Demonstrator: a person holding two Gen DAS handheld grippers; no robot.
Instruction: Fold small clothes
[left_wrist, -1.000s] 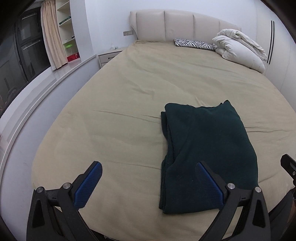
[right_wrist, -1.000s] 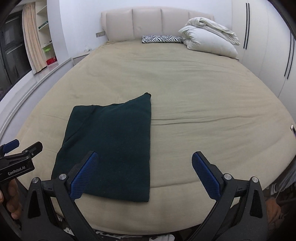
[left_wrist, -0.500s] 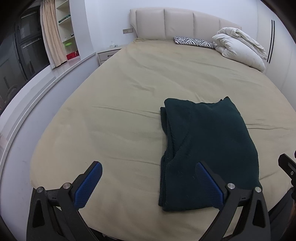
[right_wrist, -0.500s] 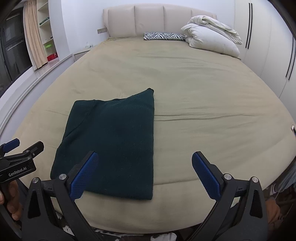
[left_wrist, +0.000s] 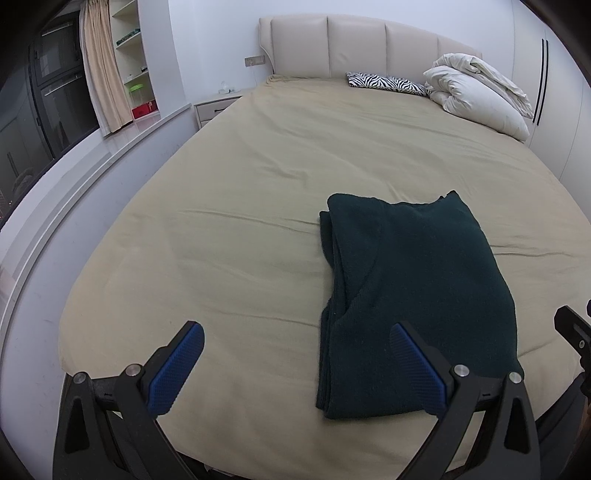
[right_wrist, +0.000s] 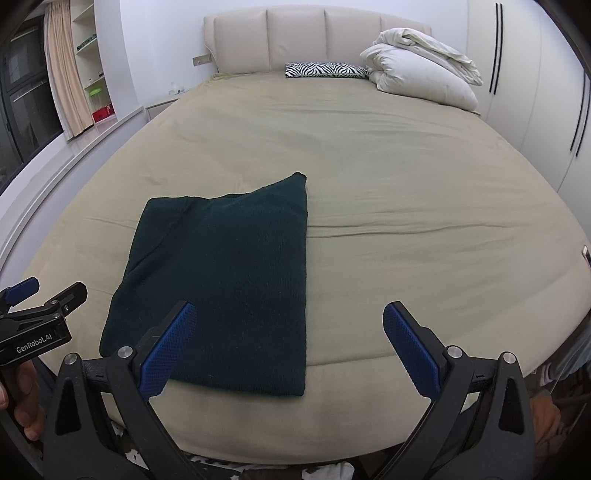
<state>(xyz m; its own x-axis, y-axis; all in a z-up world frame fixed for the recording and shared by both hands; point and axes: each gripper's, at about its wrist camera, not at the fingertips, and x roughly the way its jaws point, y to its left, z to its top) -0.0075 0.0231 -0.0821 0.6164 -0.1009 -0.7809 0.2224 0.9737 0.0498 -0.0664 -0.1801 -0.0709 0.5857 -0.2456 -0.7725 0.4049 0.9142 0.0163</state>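
Near the bed's (right_wrist: 406, 184) foot edge, the garment (right_wrist: 229, 280) lies folded flat, within reach. Left hand-held gripper (left_wrist: 295, 363) and right hand-held gripper (right_wrist: 290, 345) hover released, holding nothing, apparently because folding is complete.

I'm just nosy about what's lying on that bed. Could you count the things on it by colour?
Dark green: 1, the folded sweater
Black-and-white striped: 1, the zebra pillow
White: 1, the bundled duvet
Total: 3 things on the beige bed
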